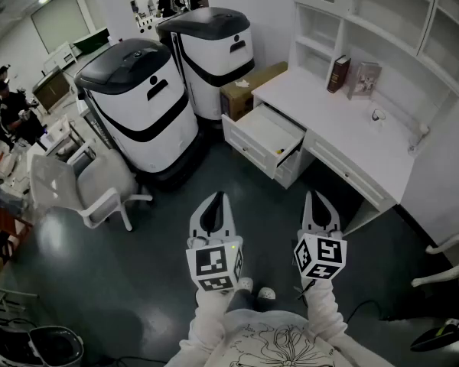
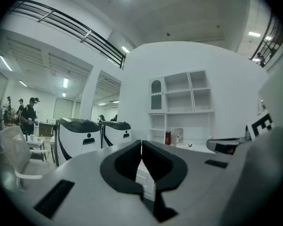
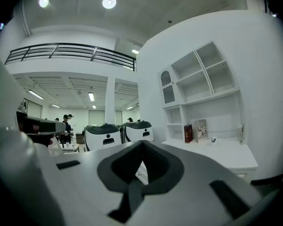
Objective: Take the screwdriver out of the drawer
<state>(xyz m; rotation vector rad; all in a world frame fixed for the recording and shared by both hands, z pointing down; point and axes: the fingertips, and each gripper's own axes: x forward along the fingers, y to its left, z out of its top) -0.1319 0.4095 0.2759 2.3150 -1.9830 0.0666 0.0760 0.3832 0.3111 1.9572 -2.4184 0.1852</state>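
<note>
1. Sleeves (image 1: pixel 323 312) at the bottom edge of the head view: the person holds one gripper in each hand, both level above the dark floor (image 1: pixel 122 281).
2. Left gripper (image 1: pixel 217 197): jaws together, the dark pads meeting in a single line with nothing between them. Its marker cube (image 1: pixel 214 264) sits at the rear.
3. Right gripper (image 1: pixel 319 196): jaws likewise pressed together and empty. It lies beside the left gripper without touching it, and both point toward the desk.
4. White chair (image 1: pixel 88 189): on the floor to the left of the grippers.
5. Drawer (image 1: pixel 269 128): pulled out of the white desk (image 1: pixel 321 109), well apart from both grippers. Its pale interior faces upward. Its contents are too small to make out, so the screwdriver cannot be picked out there, and neither gripper holds it.
6. Desk top: a dark red book (image 1: pixel 338 73) stands upright just beside a leaning picture (image 1: pixel 365 79). The white shelf unit (image 1: pixel 382 21) rises behind them.
7. Cardboard box (image 1: pixel 249 89): on the floor between the desk and the nearer-right machine.
8. Two large white-and-black machines (image 1: pixel 141 109) — side by side, left of the desk.
9. People (image 1: pixel 8 102): at work tables along the far left of the room.
</note>
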